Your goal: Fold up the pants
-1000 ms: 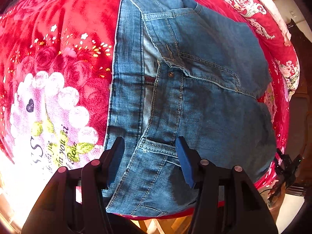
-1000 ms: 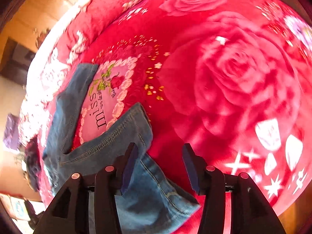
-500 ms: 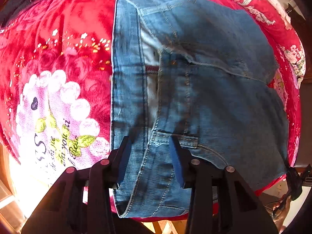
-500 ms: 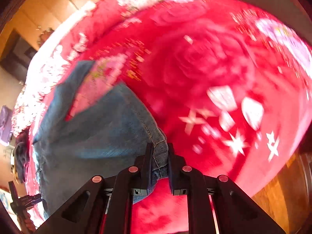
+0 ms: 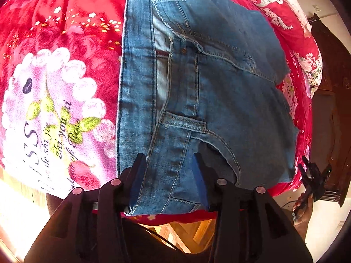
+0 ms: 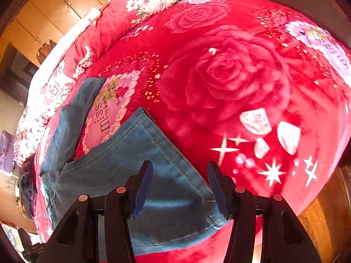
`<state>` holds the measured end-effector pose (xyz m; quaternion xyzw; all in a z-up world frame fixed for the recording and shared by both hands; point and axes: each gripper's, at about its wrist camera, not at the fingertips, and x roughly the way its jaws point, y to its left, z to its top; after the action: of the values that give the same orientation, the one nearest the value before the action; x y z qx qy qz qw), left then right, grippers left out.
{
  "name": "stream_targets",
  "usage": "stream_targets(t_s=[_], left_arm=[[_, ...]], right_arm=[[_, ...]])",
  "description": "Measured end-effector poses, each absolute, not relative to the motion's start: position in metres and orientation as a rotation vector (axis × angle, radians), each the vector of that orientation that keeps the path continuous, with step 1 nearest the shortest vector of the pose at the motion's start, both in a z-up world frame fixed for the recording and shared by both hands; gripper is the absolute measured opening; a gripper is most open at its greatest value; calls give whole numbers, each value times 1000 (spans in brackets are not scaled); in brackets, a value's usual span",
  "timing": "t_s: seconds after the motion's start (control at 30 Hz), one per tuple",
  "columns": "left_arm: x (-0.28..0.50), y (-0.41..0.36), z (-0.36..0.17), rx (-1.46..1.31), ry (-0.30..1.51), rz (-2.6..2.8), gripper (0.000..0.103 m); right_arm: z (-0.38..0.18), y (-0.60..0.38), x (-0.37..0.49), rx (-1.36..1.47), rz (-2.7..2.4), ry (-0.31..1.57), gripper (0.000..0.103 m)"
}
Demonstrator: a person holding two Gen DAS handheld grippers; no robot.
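Blue jeans lie flat on a red rose-print blanket. In the left wrist view the waistband end fills the middle, with a belt loop and pocket seams showing. My left gripper is open, its fingers straddling the waistband edge near the bed's front edge. In the right wrist view two spread legs show; the near leg's hem end lies under my right gripper, which is open just above it. The far leg reaches toward the bed's left side.
The blanket covers a bed; its front edge drops to wooden floor. Wooden cabinets stand behind the bed. Dark furniture stands at the right. A pink "miss you" heart print lies left of the jeans.
My right gripper was shut on the leg hem half a second ago and has opened, leaving the leg flat. My left gripper narrowed, then opened wider over the waistband.
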<state>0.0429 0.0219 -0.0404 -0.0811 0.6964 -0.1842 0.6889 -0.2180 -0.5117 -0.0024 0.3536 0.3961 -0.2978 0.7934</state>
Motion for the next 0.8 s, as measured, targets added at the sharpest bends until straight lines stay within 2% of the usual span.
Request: stream_targets(t_s=[0.2,0.3,0.4,0.6,0.7,0.8], left_arm=[[21,3,-38,-10,1527,-432,40],[21,3,-43,0,1554,-449,9],[22,1,-53,30,1573,-416,1],[8,-2,-51,157,1578,-384,0],[12,2,-28,142,1518,-422,0],[43,8,-4,106,1435,-399,6]], right_arm=[[-20,-498,-168,755,-601,909,54],[-26,-491,-155,716,-604,934,54],[-33,-492,-151,682,-617,964,54],[-34,-494,-144,623,-643,1014,54],[-16,-497,-140,606,-654,969,54],[-1,-504,-125,631,-623,926,54]])
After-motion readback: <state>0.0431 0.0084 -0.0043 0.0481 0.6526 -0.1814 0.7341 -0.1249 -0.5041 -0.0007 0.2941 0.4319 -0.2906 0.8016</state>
